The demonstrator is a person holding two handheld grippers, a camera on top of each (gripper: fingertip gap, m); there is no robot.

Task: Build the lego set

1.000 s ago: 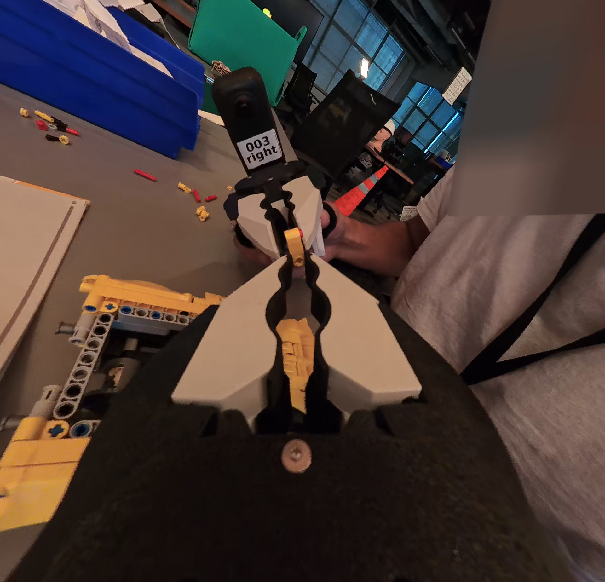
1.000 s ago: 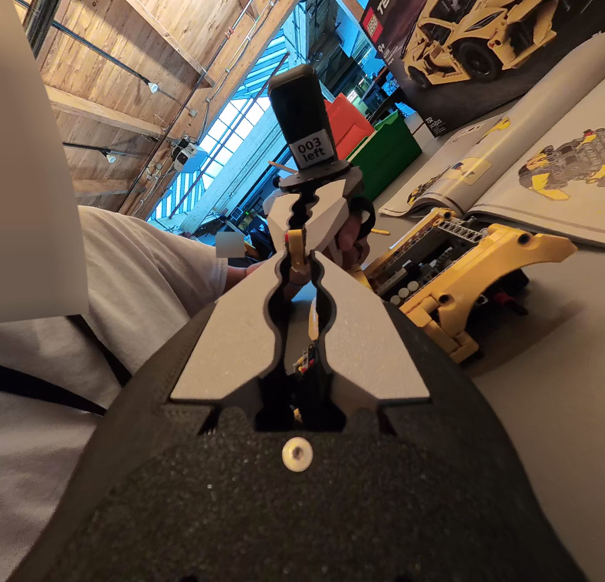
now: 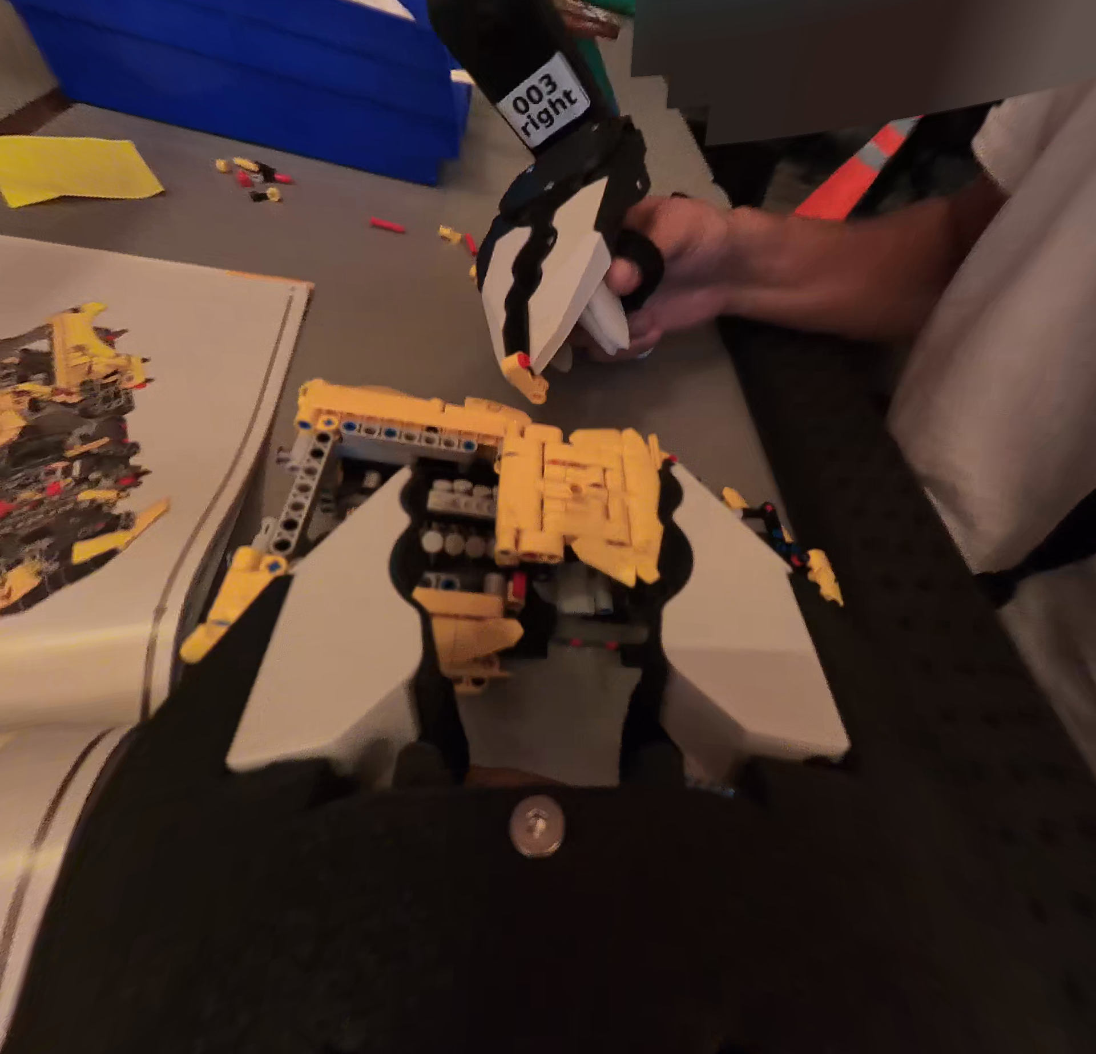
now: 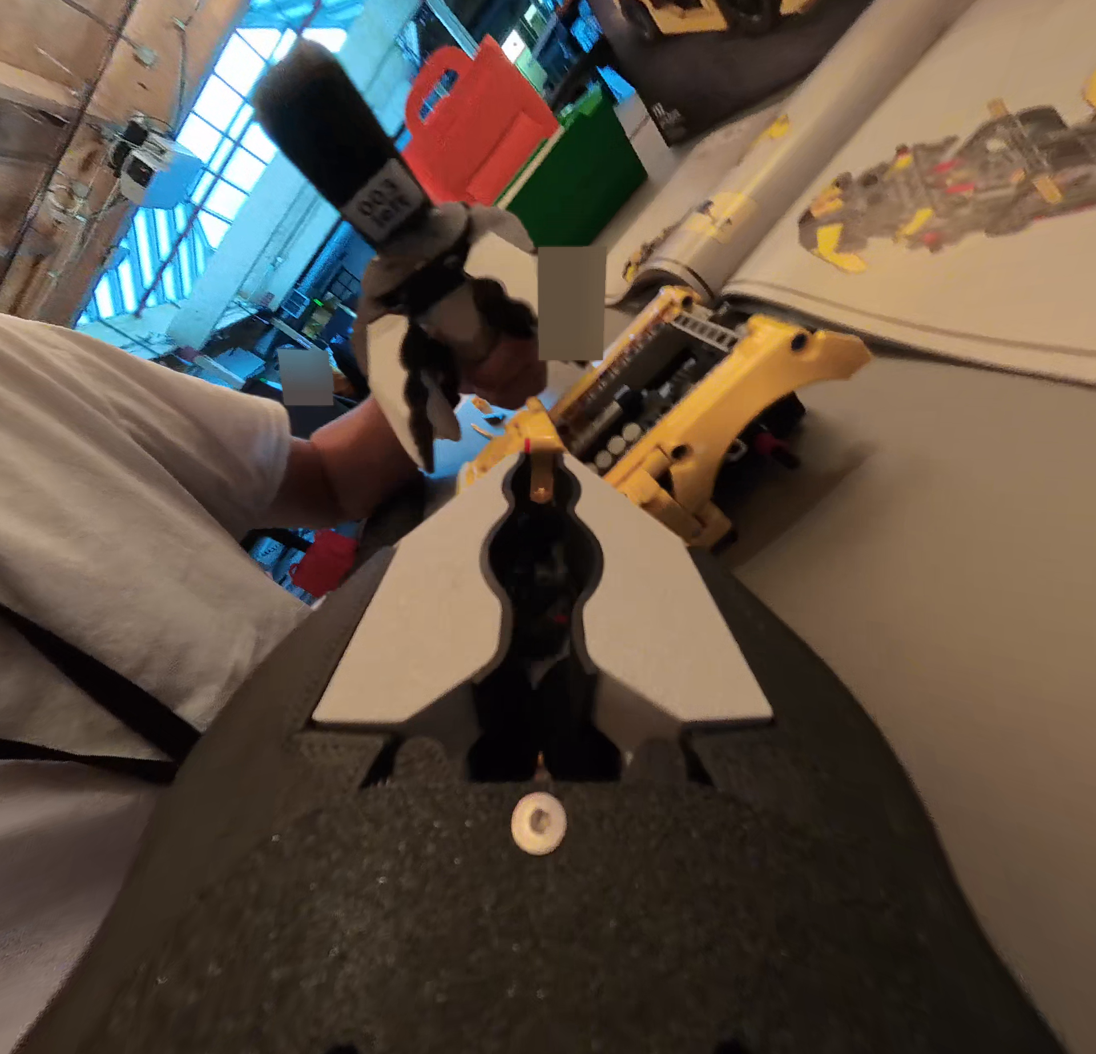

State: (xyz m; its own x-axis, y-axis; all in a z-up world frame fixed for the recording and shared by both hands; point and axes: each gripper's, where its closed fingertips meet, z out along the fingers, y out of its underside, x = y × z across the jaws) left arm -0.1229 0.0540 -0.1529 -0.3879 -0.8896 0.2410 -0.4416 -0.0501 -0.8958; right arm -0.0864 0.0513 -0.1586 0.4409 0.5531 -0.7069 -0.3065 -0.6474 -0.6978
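Note:
A partly built yellow Lego car [image 3: 581, 492] lies on the grey table beside the open instruction booklet [image 3: 118, 432]. My left gripper [image 3: 539, 480] is wide open just above the car, with the car's yellow panel between its fingers. My right gripper [image 3: 522, 364] is shut on a small yellow piece with a red pin [image 3: 525, 376] and holds it just beyond the car's far edge. In the right wrist view the right gripper [image 4: 539, 462] pinches that piece [image 4: 541, 477] at its tips. The car [image 4: 700, 421] lies just ahead, with the left gripper [image 4: 427, 450] blurred above it.
Blue bins [image 3: 237, 65] stand at the back left, with small loose pieces [image 3: 255, 178] and a yellow sheet [image 3: 71, 172] in front. A few tiny parts [image 3: 789, 545] lie by the table's right edge. The set's box [image 4: 741, 17], a red bin [image 4: 486, 124] and a green bin [image 4: 581, 178] stand behind the booklet [image 4: 949, 195]. The tips of one gripper are about 5 cm away from the tips of the other.
The left gripper let go of the yellow piece both grippers held, opened wide and moved down over the car. The right gripper kept the piece and lowered it toward the car.

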